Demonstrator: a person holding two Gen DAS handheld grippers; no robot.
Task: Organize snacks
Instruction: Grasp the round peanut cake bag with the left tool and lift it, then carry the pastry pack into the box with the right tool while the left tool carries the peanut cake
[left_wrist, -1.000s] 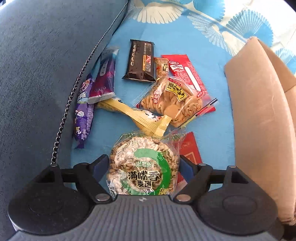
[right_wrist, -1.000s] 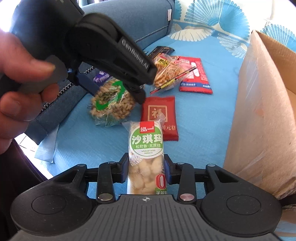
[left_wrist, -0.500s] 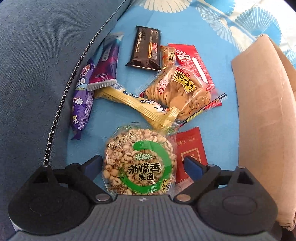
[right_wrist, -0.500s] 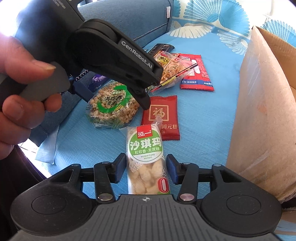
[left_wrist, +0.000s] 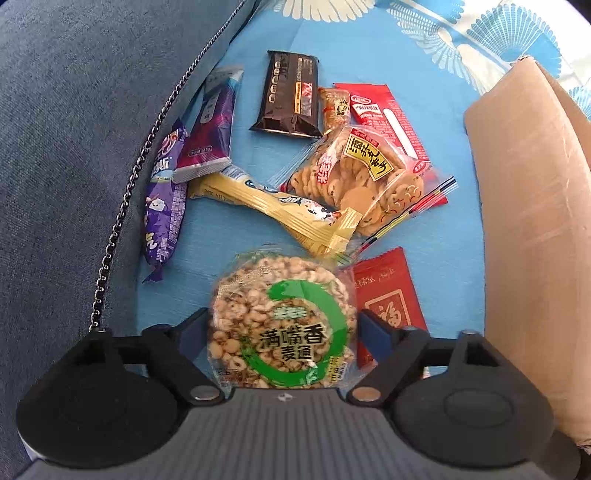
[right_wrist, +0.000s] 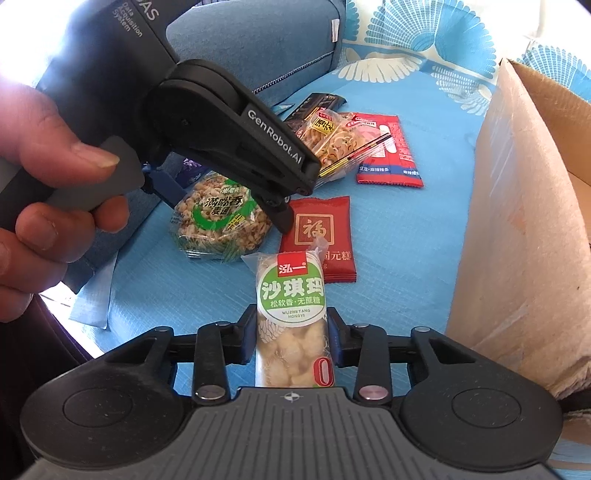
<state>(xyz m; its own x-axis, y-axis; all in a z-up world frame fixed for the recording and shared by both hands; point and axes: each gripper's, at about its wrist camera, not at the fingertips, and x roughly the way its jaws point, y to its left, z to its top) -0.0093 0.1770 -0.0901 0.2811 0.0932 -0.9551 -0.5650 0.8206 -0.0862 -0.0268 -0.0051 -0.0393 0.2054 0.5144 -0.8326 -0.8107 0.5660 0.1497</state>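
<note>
Two grippers work over a blue patterned bed sheet (left_wrist: 424, 44) strewn with snacks. The left gripper (left_wrist: 282, 328) has its fingers (left_wrist: 192, 332) pressed against both sides of a round puffed-grain cake (left_wrist: 280, 325) in clear wrap with a green ring label; whether the cake is off the sheet I cannot tell. The right gripper (right_wrist: 291, 332) pinches a long green-labelled sachima pack (right_wrist: 293, 321) between its fingers (right_wrist: 246, 325), the pack pointing forward along them.

Just right of the cake lies a dark red packet (left_wrist: 388, 299). Beyond the cake, a yellow pack (left_wrist: 280, 210) lies slantwise, its near end touching a clear bag of biscuits (left_wrist: 362, 177), which rests on a bright red packet (left_wrist: 391, 122). Farther back sit a small nut bar (left_wrist: 336, 109) and a black pack (left_wrist: 291, 99). Two purple packs (left_wrist: 214, 129) (left_wrist: 164, 199) lie along a grey-blue cushion (left_wrist: 74, 129) edged with a metal chain (left_wrist: 125, 206).

A cardboard box (left_wrist: 535, 221) stands at the right of the snacks, its flap near the red packets.
</note>
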